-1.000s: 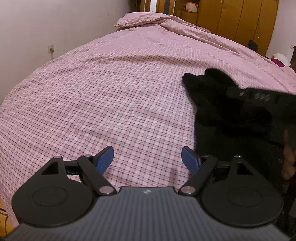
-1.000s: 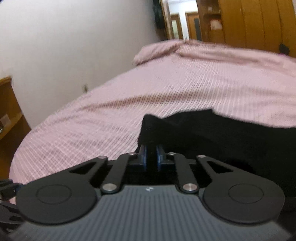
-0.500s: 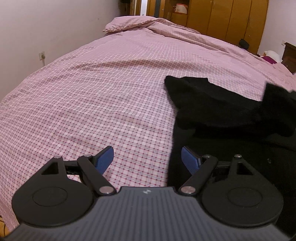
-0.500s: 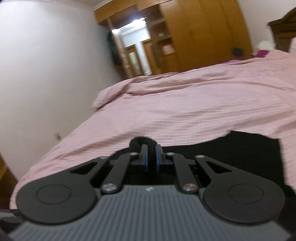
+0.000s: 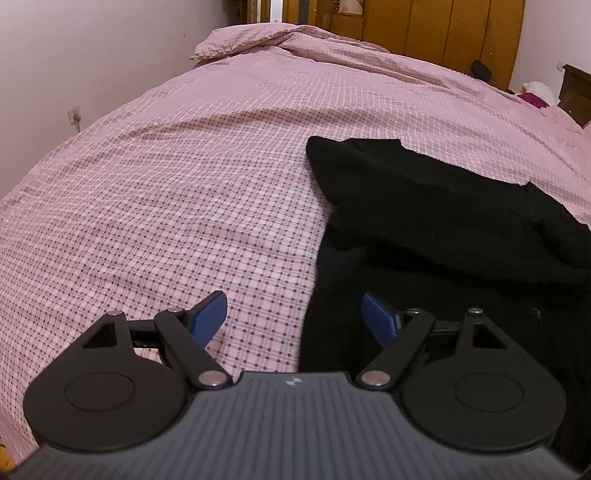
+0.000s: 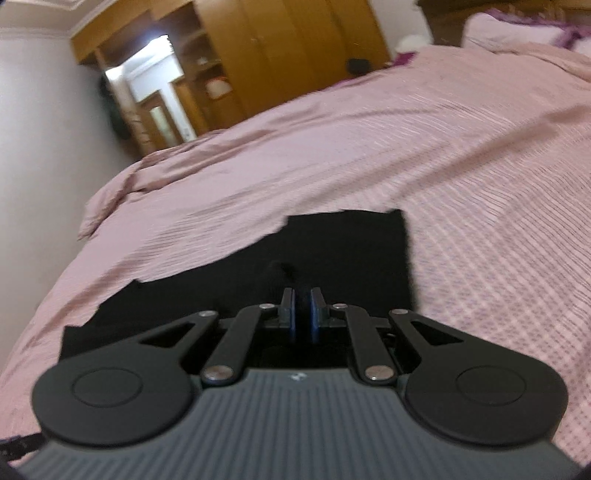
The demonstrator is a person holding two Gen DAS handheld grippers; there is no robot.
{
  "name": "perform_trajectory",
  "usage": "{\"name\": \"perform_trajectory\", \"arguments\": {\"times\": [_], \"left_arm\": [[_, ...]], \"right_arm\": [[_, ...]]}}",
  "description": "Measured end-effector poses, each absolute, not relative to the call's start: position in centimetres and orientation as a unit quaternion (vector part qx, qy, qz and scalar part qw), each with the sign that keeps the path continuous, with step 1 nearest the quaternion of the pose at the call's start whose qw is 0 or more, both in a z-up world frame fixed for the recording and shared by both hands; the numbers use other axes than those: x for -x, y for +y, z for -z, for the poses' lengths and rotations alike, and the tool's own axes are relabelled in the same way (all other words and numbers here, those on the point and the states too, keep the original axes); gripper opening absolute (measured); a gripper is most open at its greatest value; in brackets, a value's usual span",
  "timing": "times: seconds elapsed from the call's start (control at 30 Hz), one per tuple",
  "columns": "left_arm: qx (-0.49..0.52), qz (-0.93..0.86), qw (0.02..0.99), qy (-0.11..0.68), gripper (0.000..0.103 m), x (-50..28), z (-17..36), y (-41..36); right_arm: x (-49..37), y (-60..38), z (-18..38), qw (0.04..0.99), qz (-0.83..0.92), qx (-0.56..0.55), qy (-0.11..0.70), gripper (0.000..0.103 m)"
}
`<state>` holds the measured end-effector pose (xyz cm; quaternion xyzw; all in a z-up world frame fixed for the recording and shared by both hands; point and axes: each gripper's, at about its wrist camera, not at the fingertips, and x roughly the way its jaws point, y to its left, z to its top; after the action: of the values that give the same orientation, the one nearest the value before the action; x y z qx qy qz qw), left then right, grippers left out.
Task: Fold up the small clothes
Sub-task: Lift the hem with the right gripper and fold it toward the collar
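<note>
Pink checked bedding covers a wide bed [image 5: 166, 206] that fills both of my camera views, with a pale wall on the left and a wooden wardrobe [image 5: 443, 33] along the far side of the room. A rumpled pillow [image 5: 243, 40] in the same pink check lies at the far end of the bed.

On my left wrist view, a black garment [image 5: 443, 221] lies spread on the bedding to the right of centre, one layer of it lying over another in a thick, dark fold. My left gripper [image 5: 293, 319] hangs low over the bed with its blue-padded fingers [image 5: 208, 317] wide apart and nothing between them. The left finger sits over bare bedding; the right finger sits over the edge of the black cloth.

On my right wrist view, which is tilted and slightly blurred, the same black garment [image 6: 332, 258] stretches out ahead on the bedding with a squared far corner. My right gripper [image 6: 302, 314] has its fingers drawn together, pinching a small bunch of the black cloth between the pads.
</note>
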<state>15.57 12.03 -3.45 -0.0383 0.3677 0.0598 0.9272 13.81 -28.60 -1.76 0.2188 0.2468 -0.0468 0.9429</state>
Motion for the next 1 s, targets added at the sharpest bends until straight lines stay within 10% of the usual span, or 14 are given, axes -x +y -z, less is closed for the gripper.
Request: {"name": "perform_trajectory", "arguments": {"times": [0.3, 0.43, 0.6, 0.73, 0.83, 1.0], "left_arm": [[0.007, -0.045, 0.936, 0.348, 0.084, -17.2, 2.0, 9.9], [-0.004, -0.037, 0.942, 0.335, 0.084, -18.5, 1.1, 8.5], [-0.005, -0.028, 0.947, 0.319, 0.084, -20.3, 0.5, 7.4], [0.000, -0.028, 0.954, 0.299, 0.084, -21.8, 0.7, 6.7], [-0.006, -0.025, 0.958, 0.284, 0.084, -23.0, 1.0, 6.0], [-0.007, -0.024, 0.967, 0.254, 0.084, -24.8, 1.7, 5.3]], "right_arm": [[-12.4, -32.9, 1.8, 0.932, 0.056, -0.262, 0.245, 0.015], [-13.4, -32.7, 1.0, 0.940, 0.015, -0.246, 0.234, 0.061], [-16.6, -30.9, 1.4, 0.951, -0.033, -0.188, 0.243, 0.063], [-19.1, -30.1, 3.0, 0.944, -0.040, -0.179, 0.275, 0.061], [-19.9, -29.9, 4.2, 0.934, -0.057, -0.197, 0.294, 0.013], [-17.2, -29.9, 1.6, 0.966, -0.018, -0.167, 0.195, 0.011]]}}
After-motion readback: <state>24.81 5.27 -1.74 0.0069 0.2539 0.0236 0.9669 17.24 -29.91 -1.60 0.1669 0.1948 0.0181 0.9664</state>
